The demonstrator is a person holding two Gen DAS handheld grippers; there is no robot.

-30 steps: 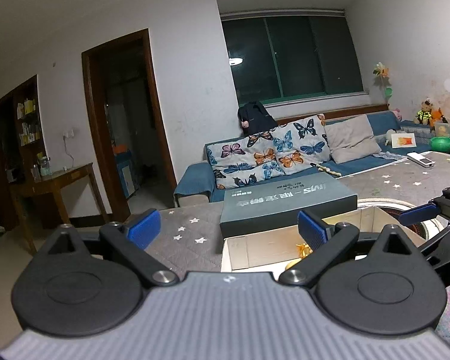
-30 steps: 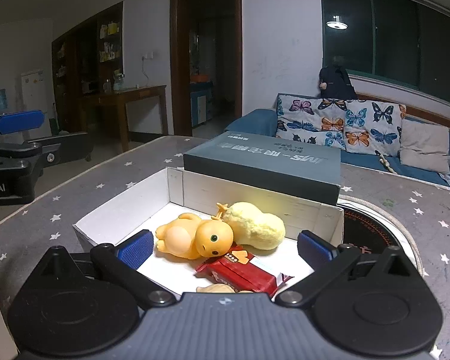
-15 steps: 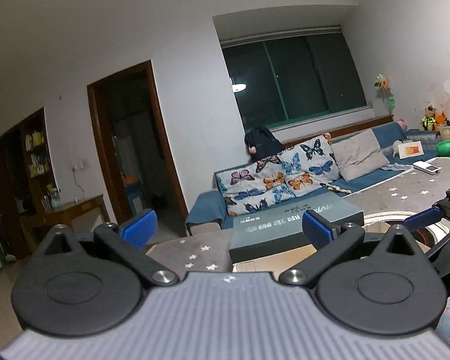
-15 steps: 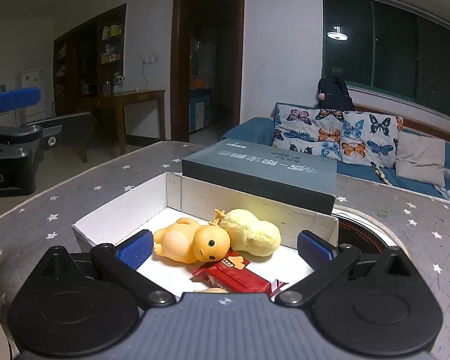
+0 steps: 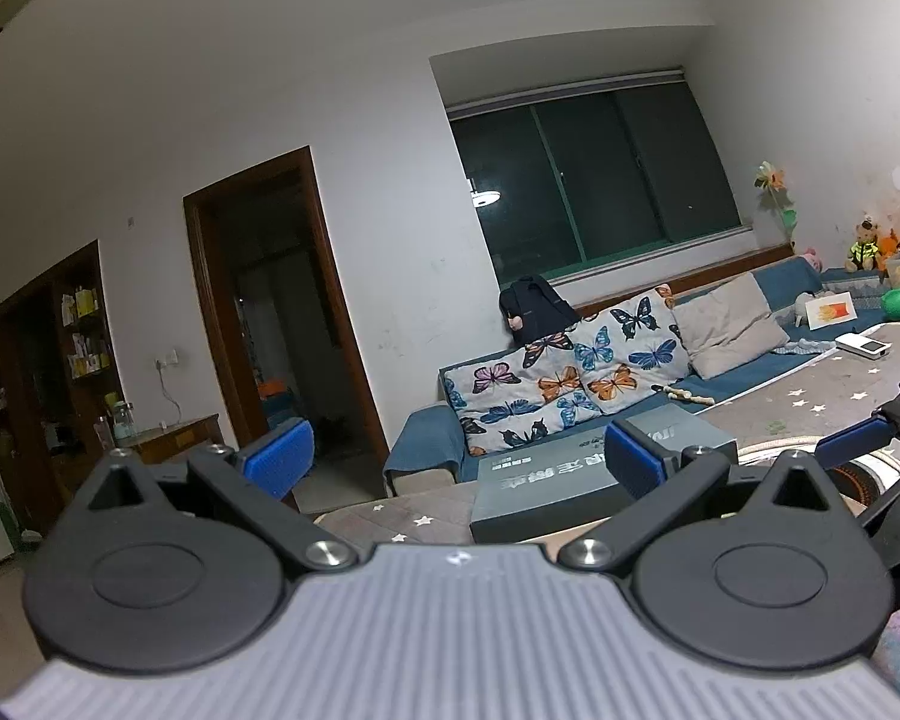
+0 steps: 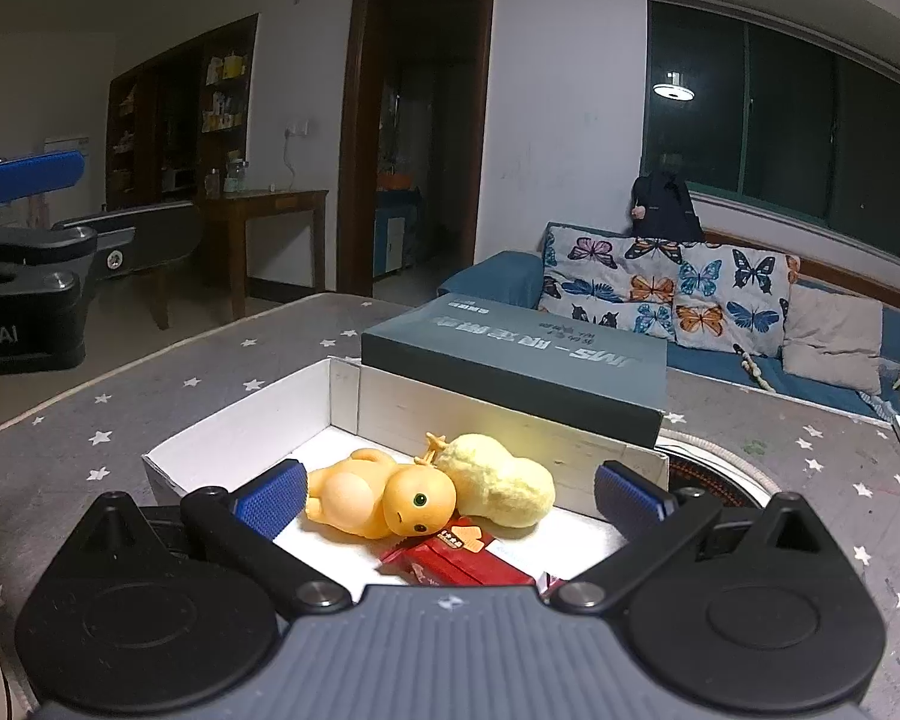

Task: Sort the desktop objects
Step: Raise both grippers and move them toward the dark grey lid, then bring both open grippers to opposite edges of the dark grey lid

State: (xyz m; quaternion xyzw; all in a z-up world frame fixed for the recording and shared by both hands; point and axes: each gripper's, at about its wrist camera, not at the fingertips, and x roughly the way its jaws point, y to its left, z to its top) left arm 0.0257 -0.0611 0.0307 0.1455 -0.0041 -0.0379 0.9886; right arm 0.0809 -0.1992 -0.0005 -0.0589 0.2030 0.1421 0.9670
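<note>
Your right gripper (image 6: pixel 450 495) hangs over the white box (image 6: pixel 246 438), jaws spread, nothing gripped; the orange doll (image 6: pixel 384 495) lies in the box between them. Your left gripper (image 5: pixel 456 456) is wide open, empty.

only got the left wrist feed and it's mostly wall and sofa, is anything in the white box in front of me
Observer: Yes. An orange doll lies on its side in the white box.
Operator: anything else in there
Observer: A yellow peanut-shaped plush lies against the doll's head, and a red snack packet sits nearer the camera.
Operator: is the right gripper holding any of it
Observer: No. The right gripper is open above the box, with the doll between its pads but untouched.
Operator: and the grey box i can see
Observer: The grey box rests across the white box's far wall.
</note>
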